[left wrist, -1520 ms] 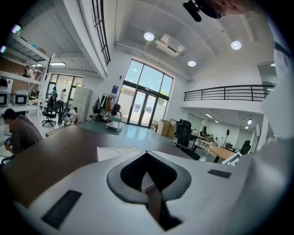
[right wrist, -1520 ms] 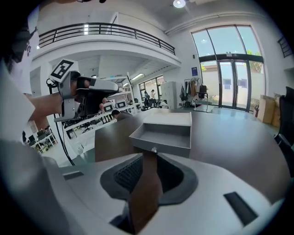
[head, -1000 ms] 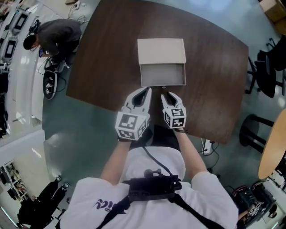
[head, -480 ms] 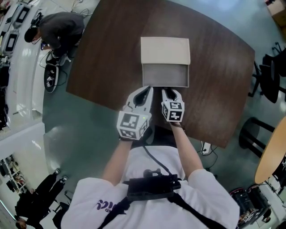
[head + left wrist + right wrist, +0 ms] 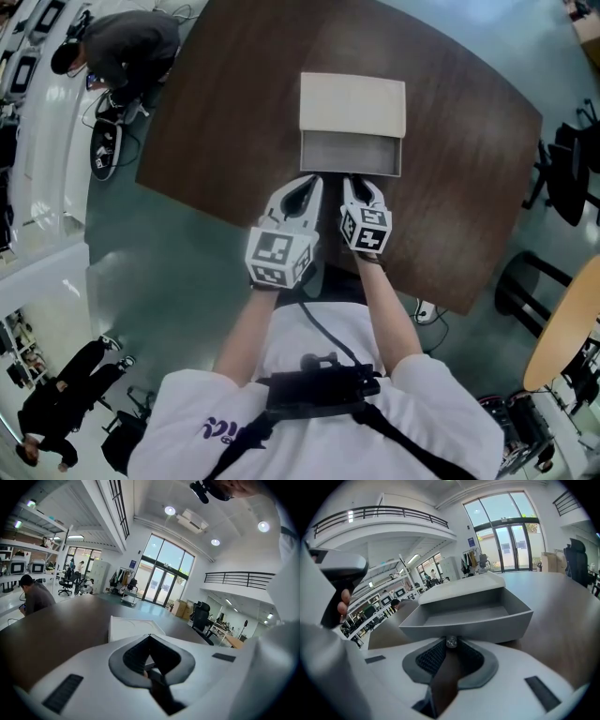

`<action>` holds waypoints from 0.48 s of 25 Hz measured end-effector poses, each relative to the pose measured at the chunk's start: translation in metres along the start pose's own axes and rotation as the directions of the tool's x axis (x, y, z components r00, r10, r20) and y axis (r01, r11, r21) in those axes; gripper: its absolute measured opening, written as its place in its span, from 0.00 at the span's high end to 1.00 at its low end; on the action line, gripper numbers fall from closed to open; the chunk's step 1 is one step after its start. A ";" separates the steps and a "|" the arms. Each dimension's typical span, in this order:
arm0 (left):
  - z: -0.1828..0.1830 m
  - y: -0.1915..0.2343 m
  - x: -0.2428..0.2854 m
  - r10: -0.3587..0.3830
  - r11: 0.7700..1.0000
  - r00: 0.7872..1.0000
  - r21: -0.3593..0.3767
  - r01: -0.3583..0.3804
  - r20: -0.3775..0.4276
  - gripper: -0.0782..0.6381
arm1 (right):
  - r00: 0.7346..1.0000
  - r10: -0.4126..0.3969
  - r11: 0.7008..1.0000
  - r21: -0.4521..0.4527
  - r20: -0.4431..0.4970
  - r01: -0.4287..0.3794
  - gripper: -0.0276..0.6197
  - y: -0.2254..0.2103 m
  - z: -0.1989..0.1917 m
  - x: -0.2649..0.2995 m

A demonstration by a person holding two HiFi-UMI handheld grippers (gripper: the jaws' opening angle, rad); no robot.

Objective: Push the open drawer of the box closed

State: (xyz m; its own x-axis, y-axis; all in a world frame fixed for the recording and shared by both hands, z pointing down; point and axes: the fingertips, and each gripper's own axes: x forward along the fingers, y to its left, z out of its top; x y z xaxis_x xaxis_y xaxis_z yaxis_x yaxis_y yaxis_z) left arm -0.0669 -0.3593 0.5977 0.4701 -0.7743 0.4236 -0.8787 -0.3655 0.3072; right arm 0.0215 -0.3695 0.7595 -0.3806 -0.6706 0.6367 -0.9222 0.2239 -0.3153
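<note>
Head view: one rectangular box with a smooth, matte cream top sits on a dark brown wood-grain table with a curved edge. Its single drawer, a shallow grey tray with plain flat walls, stands partly out of the box toward the person, bare inside. Two white, hard-shelled grippers sit side by side at the drawer's near wall, the left gripper by its left end and the right gripper near its middle. Each carries one cube printed with black-and-white squares.

Left gripper view: the two jaws meet at their tips, pressed together with nothing between them. Their dark, finely ribbed pads frame a diamond-shaped gap behind the tips. The box's pale side shows just past them, on the brown tabletop.

Right gripper view: the drawer fills the middle, seen from its front wall, a smooth grey sheet with crisp corners. The cream box top lies behind it. One small, round, shiny metal knob juts from the middle of the front wall, and the two jaws pinch it right at their tips, dark mesh-textured pads to either side
</note>
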 end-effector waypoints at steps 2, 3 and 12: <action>-0.001 0.001 0.002 0.009 1.000 1.000 -0.009 -0.009 0.001 0.88 | 1.000 -0.002 1.000 0.006 -0.002 0.002 0.84 -0.005 0.006 0.007; -0.001 0.002 0.003 0.012 1.000 1.000 -0.013 -0.012 0.001 0.88 | 1.000 -0.002 1.000 0.004 -0.001 0.002 0.84 -0.007 0.010 0.011; 0.004 0.016 0.008 0.057 0.998 0.998 -0.031 -0.057 0.012 0.88 | 0.999 -0.008 1.000 -0.026 0.031 0.009 0.84 -0.016 0.056 0.056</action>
State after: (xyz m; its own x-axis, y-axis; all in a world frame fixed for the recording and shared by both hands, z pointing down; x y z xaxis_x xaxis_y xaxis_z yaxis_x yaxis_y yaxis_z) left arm -0.0771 -0.3732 0.6024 0.4179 -0.8001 0.4305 -0.9010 -0.3043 0.3091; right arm 0.0185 -0.4501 0.7603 -0.3704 -0.6940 0.6173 -0.9271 0.2358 -0.2912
